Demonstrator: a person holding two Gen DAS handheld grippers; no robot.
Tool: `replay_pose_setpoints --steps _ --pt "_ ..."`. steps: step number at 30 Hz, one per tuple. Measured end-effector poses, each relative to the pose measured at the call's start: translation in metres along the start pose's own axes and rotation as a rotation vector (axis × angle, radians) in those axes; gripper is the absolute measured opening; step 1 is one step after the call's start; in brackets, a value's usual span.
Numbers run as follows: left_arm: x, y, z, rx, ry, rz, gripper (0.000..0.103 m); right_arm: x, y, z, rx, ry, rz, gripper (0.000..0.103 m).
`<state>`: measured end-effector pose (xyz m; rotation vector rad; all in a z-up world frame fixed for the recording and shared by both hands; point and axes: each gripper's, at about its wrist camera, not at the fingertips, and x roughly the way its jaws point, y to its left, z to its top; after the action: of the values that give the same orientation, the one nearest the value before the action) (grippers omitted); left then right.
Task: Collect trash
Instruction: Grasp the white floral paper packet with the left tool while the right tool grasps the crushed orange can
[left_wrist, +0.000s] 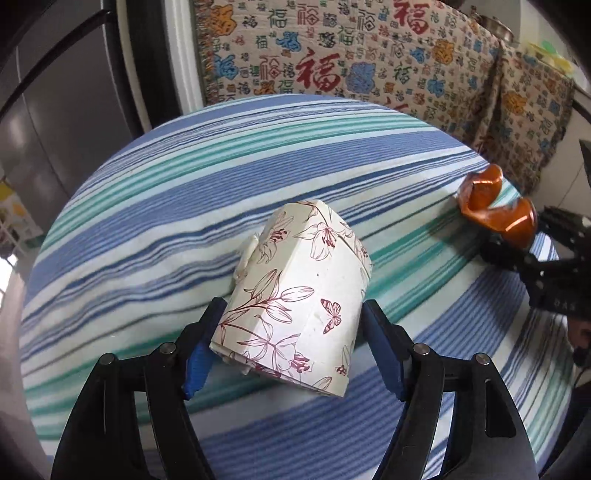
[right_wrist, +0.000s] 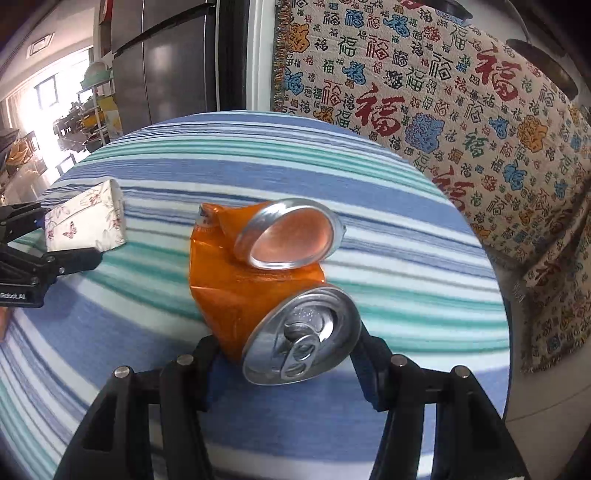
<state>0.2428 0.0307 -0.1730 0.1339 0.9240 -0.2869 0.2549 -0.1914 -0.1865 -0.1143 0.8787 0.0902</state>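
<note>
A crumpled white paper cup (left_wrist: 295, 295) with a red flower and butterfly print lies sideways between the blue-padded fingers of my left gripper (left_wrist: 291, 310), which is shut on it just above the striped tablecloth (left_wrist: 147, 206). The right wrist view shows the same cup (right_wrist: 85, 218) in that gripper (right_wrist: 66, 236) at the far left. A crushed orange drink can (right_wrist: 258, 280), its pull-tab lid facing the camera, sits between the fingers of my right gripper (right_wrist: 286, 347), and both press on it. From the left wrist the can (left_wrist: 495, 210) and the right gripper (left_wrist: 517, 236) appear at the right edge.
The round table wears a blue, green and white striped cloth (right_wrist: 406, 258). A cloth (right_wrist: 443, 103) printed with red and blue characters hangs behind it on the right. A grey fridge (right_wrist: 166, 66) and a cluttered shelf (right_wrist: 96, 110) stand beyond the far left edge.
</note>
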Motion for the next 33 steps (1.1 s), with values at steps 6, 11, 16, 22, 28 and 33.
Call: replay_pose_setpoints --steps 6,11,16,22,28,33 --pt "-0.006 -0.004 -0.015 0.018 0.021 -0.003 0.098 -0.019 0.015 -0.031 0.099 0.008 0.059 0.092" --pt "-0.001 -0.007 -0.010 0.053 0.035 -0.020 0.103 -0.022 0.016 -0.035 0.106 0.013 0.055 0.092" --pt "0.006 -0.001 0.001 0.062 0.036 -0.040 0.102 -0.016 0.009 -0.028 0.090 0.010 0.054 0.092" --pt "0.003 -0.004 0.003 0.079 0.018 -0.062 0.101 -0.022 0.008 -0.019 0.088 -0.028 0.125 0.091" --pt "-0.003 -0.005 0.002 0.092 -0.013 -0.036 0.068 -0.019 0.017 -0.014 0.083 0.019 0.138 0.074" --pt "-0.010 -0.010 0.002 0.126 -0.051 0.006 0.067 -0.027 0.019 -0.015 0.091 0.007 0.132 0.074"
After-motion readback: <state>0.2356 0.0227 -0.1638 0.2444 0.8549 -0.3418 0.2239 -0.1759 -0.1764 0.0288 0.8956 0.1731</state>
